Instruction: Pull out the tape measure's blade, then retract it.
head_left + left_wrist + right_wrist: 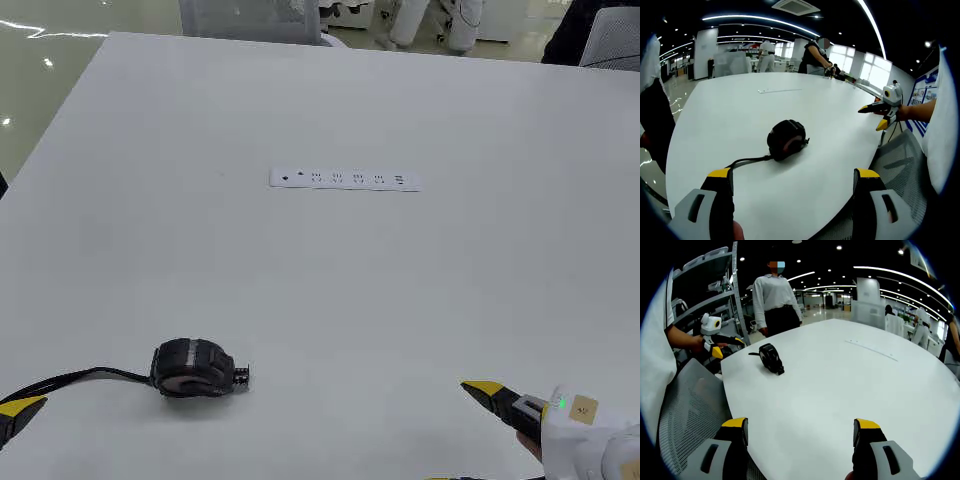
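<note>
The tape measure [192,369] sits on the white table [350,290], lower left of the head view, blade not yet drawn. My left fingers [719,176] and right fingers [867,426] gape wide, empty, flanking it, likely so one steadies while one pulls.

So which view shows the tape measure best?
The left gripper view: the tape measure lies close and large ahead of the jaws. The head view shows it small from above; the right gripper view, farther off.
</note>
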`<state>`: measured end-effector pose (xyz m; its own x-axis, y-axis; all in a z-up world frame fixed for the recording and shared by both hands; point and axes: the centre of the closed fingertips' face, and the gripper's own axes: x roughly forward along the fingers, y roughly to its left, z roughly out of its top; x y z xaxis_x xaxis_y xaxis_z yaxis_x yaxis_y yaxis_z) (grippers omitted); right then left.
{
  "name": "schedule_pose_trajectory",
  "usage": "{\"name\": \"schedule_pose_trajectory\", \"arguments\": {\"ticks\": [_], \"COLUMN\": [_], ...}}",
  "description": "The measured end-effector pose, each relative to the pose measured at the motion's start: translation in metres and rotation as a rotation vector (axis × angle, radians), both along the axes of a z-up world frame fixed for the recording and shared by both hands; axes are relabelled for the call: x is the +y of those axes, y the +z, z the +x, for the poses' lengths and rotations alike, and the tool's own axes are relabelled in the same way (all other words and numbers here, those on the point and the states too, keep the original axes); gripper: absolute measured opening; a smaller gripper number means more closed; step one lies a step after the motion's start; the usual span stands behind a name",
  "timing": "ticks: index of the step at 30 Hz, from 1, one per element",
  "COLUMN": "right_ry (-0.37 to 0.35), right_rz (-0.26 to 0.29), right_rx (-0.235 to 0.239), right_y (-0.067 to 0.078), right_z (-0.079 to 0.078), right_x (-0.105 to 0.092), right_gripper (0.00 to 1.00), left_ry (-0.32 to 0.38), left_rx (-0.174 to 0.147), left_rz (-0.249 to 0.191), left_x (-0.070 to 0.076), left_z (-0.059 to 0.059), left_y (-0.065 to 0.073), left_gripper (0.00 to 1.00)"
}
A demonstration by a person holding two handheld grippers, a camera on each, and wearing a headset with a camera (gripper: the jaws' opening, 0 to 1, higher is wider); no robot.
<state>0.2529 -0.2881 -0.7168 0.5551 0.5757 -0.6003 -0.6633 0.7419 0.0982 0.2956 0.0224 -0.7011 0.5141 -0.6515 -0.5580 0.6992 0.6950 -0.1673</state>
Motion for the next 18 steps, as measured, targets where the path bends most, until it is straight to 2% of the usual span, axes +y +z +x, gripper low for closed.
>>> {"name": "schedule_pose_trajectory", "arguments": {"ticks": [18], "right_ry": [0.023], "right_rz": [-0.002], "right_rx": [-0.004], "right_y": [0.0002], "right_z": [0.0051], "right_x": [0.0038], "right_gripper": [0.88], "left_ry": [-0.036], "left_rx": [0.0], "left_rz": [0.011], "left_x": [-0.0033], "left_z": [0.0039], "left_y": [-0.0005], "left_gripper": [0.98]}}
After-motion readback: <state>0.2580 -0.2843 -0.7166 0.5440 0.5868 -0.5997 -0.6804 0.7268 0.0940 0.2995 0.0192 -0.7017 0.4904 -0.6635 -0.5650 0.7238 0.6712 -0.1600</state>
